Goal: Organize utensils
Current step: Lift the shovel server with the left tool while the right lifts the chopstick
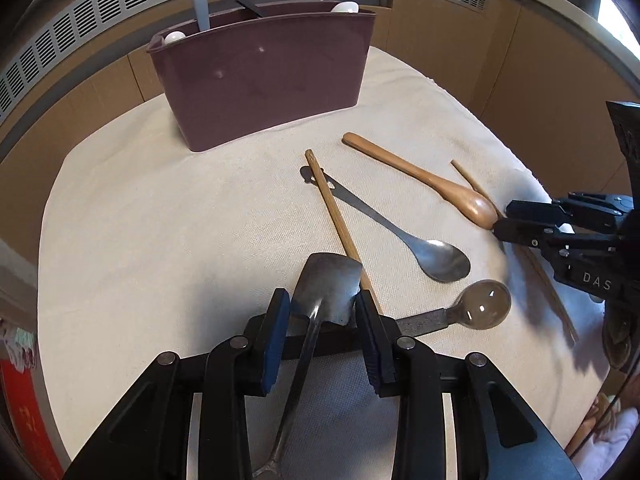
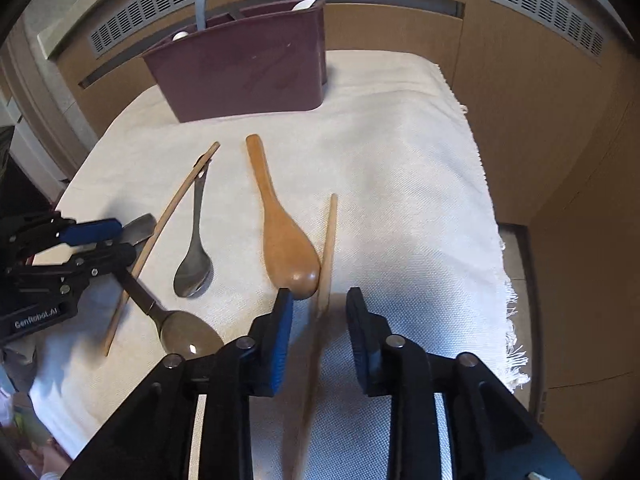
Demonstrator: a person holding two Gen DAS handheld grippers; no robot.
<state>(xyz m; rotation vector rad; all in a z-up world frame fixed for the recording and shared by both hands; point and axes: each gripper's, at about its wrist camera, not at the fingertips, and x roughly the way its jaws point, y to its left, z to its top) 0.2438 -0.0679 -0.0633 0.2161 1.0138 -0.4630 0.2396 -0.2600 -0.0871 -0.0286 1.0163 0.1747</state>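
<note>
Pick-up step — left gripper (image 1: 322, 320) fingers clamp a metal spatula (image 1: 330, 286), right gripper (image 2: 320, 320) fingers apart around a chopstick (image 2: 329, 248) — next, closing and carrying to the caddy (image 1: 260, 76).

Domestic interior, likely a dining corner. Ahead of the grippers: cloth-covered table (image 2: 400, 152) strewn with eating utensils, maroon cutlery caddy (image 1: 260, 76) at far edge, wood-panelled wall with slotted vent grilles (image 2: 548, 12) beyond.

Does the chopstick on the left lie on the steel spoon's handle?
Touching: the left wrist view shows the chopstick crossing over the steel spoon handle's end.
</note>
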